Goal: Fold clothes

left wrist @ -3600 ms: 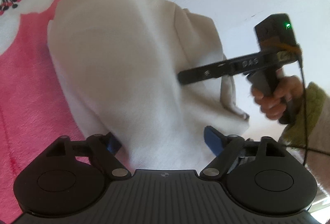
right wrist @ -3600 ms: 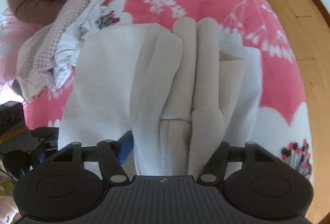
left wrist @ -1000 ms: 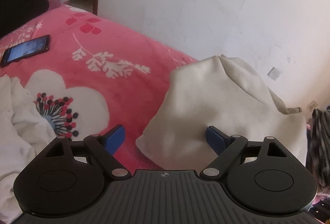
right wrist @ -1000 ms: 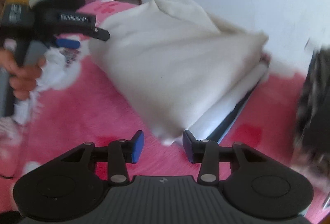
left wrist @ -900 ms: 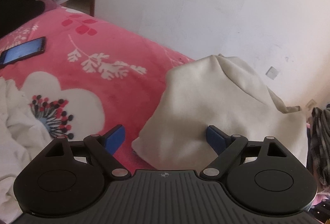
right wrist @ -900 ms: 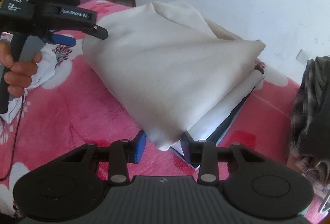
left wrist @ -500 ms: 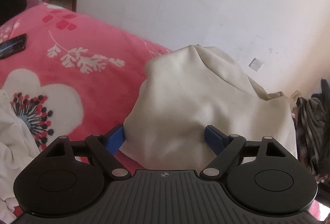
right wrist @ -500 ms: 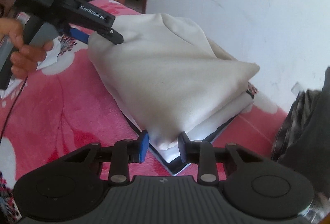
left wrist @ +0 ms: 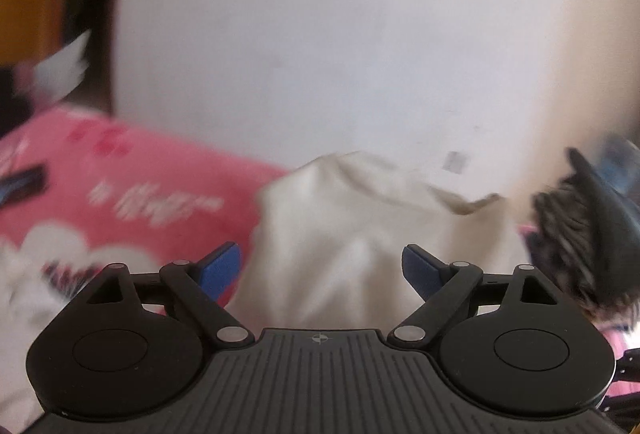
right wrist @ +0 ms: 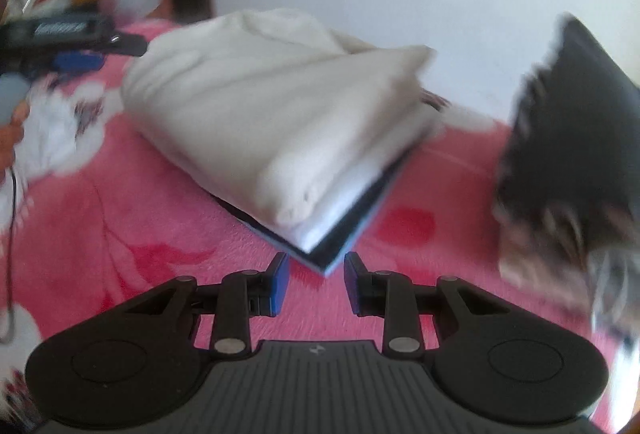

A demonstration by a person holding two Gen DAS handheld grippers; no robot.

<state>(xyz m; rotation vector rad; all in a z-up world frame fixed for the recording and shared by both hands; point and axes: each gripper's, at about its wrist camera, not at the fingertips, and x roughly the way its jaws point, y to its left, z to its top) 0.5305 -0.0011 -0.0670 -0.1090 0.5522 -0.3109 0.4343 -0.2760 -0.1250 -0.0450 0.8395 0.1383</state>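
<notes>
A folded cream garment point(right wrist: 280, 122) lies on top of a stack of folded white and dark pieces on the pink floral blanket point(right wrist: 120, 234). My right gripper point(right wrist: 316, 282) is open by a narrow gap and holds nothing. The stack's near corner lies just ahead of its blue pads point(right wrist: 278, 280). In the left wrist view the same cream garment point(left wrist: 348, 234) fills the space ahead of my left gripper point(left wrist: 320, 266), which is wide open and empty. From the right wrist view the left gripper point(right wrist: 80, 50) hovers at the garment's far left edge, held by a hand point(right wrist: 12, 122).
A dark plaid heap of clothes point(right wrist: 568, 138) sits to the right of the stack, against the white wall. Loose white cloth point(right wrist: 48, 130) lies at the left. A phone point(left wrist: 24, 182) rests on the blanket far left. Both views are motion-blurred.
My right gripper has drawn back from the stack's corner, which now lies ahead of the pads. The left gripper has pulled back a little and tilted upward. The folded garment stays put.
</notes>
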